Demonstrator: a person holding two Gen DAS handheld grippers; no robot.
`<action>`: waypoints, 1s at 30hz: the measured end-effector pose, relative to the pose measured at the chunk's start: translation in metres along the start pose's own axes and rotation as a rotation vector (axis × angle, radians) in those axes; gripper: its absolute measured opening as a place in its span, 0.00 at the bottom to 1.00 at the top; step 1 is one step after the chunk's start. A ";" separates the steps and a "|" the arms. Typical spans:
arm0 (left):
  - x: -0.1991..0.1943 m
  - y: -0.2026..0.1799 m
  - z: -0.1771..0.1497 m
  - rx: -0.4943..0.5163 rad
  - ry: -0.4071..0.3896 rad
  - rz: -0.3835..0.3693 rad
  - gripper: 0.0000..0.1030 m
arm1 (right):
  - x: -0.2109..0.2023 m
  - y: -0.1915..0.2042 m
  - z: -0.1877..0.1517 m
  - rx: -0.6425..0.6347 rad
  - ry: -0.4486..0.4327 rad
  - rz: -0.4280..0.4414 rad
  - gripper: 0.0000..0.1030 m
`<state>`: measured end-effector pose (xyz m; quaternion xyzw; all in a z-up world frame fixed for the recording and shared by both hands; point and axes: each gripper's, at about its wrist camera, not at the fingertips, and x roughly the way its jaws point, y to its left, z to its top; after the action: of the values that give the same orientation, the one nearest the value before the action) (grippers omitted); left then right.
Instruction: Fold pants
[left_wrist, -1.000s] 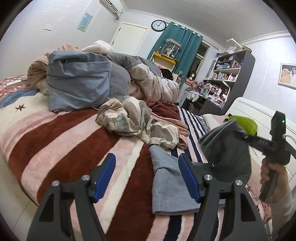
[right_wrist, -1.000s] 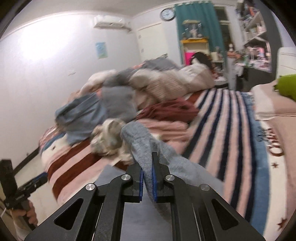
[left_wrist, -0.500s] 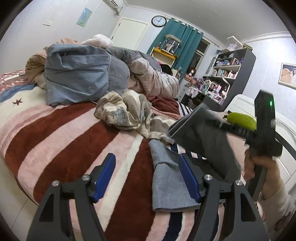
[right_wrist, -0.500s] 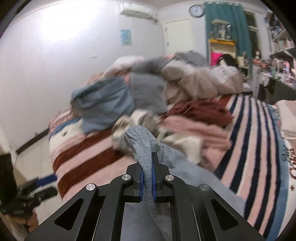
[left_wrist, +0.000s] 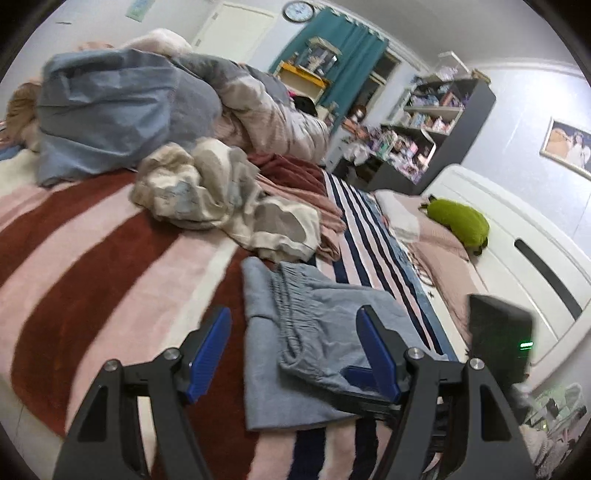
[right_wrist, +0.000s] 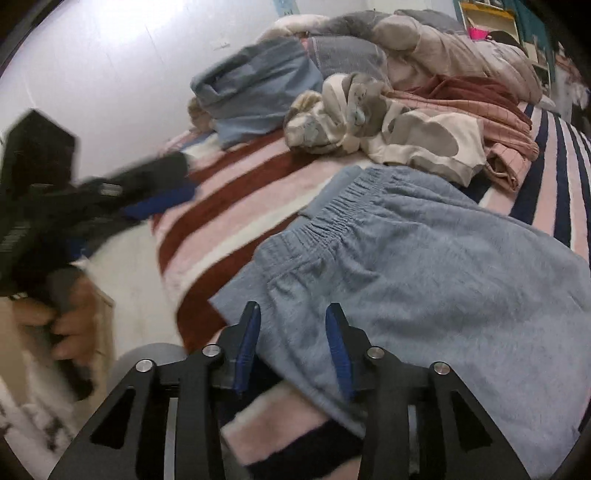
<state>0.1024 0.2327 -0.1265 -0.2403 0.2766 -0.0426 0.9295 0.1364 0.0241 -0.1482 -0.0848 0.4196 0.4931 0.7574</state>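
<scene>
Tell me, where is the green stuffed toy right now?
The green stuffed toy shows in the left wrist view, on the right side, lying on the pink bedding by the white headboard, far beyond the grey pants.

A bed is covered by a striped blanket (left_wrist: 92, 236) in bands of dark red, pink and white, with narrow navy stripes further along. At its far side lies a bulky blue-grey pillow (left_wrist: 110, 110) against a heap of pink and grey quilt (left_wrist: 266, 107). In front of them sits a crumpled cream and grey garment (left_wrist: 221, 195), touching a dark red cloth (left_wrist: 291, 173) behind it. A bright green soft toy (left_wrist: 458, 219) rests near a white headboard (left_wrist: 517, 251). Beyond the bed hang teal curtains (left_wrist: 332, 44), with a round wall clock (left_wrist: 298, 10) above and a dark shelf unit (left_wrist: 443, 122) crowded with small items to the right.
</scene>
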 end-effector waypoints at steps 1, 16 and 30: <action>0.008 -0.003 0.002 0.008 0.017 0.001 0.64 | -0.011 -0.001 0.000 0.008 -0.023 0.000 0.31; 0.096 -0.026 -0.014 0.103 0.252 0.139 0.45 | -0.119 -0.087 -0.045 0.249 -0.241 -0.161 0.42; 0.052 -0.030 -0.018 0.177 0.124 0.276 0.26 | -0.123 -0.122 -0.059 0.385 -0.281 -0.194 0.42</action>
<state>0.1381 0.1882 -0.1509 -0.1141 0.3590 0.0464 0.9252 0.1838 -0.1513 -0.1319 0.0907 0.3861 0.3361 0.8542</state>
